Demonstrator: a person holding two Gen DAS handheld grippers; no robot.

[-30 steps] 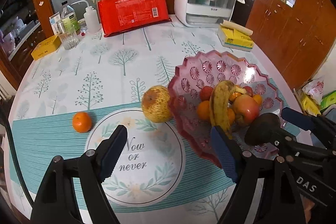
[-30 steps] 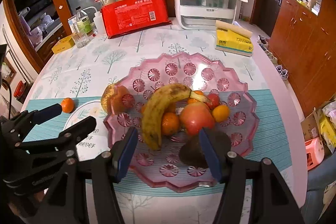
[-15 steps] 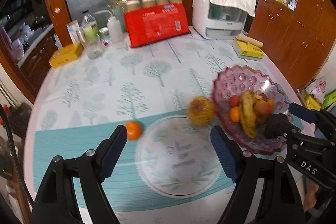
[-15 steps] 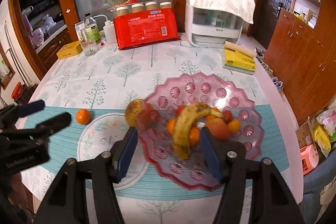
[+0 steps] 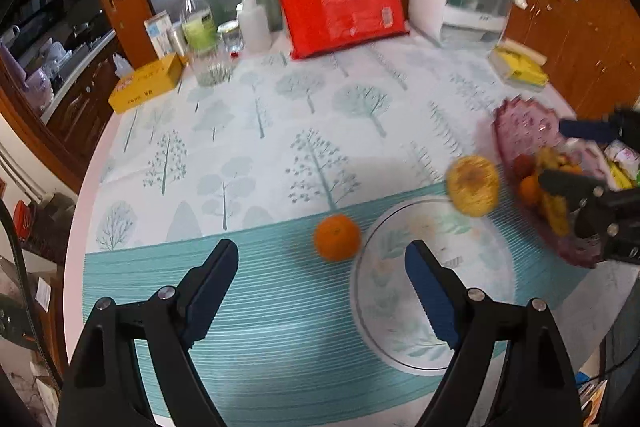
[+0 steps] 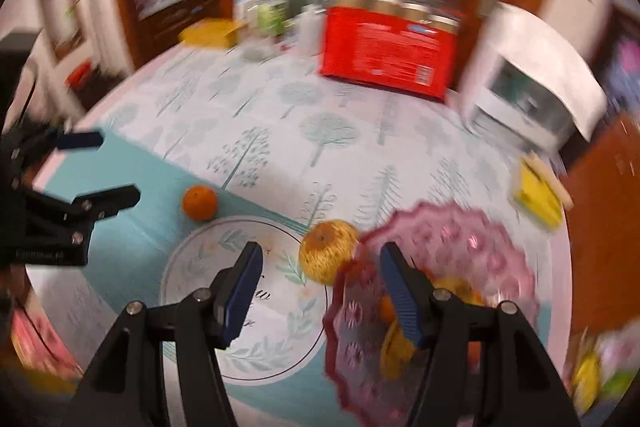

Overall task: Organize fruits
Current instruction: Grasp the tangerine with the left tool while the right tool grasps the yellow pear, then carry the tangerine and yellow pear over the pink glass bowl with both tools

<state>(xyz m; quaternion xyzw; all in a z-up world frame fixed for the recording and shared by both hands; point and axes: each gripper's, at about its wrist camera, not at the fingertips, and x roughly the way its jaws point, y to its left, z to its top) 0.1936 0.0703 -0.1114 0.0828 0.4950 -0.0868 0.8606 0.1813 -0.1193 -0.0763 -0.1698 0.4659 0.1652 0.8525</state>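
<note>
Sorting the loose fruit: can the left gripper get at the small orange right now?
Probably yes: the left gripper has open, empty jaws, and the small orange sits alone on the tablecloth just ahead.

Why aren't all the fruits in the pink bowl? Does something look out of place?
Yes. A small orange sits alone on the tablecloth, and a yellow apple rests just outside the pink bowl, while the other fruit is piled inside it.

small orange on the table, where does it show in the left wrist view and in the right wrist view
Left wrist view: the small orange lies low of centre on the teal stripes, ahead of the open left tongs.
Right wrist view: left of centre, beyond the round printed mat.
Shared landmark: the red package at the table's far edge.
</note>
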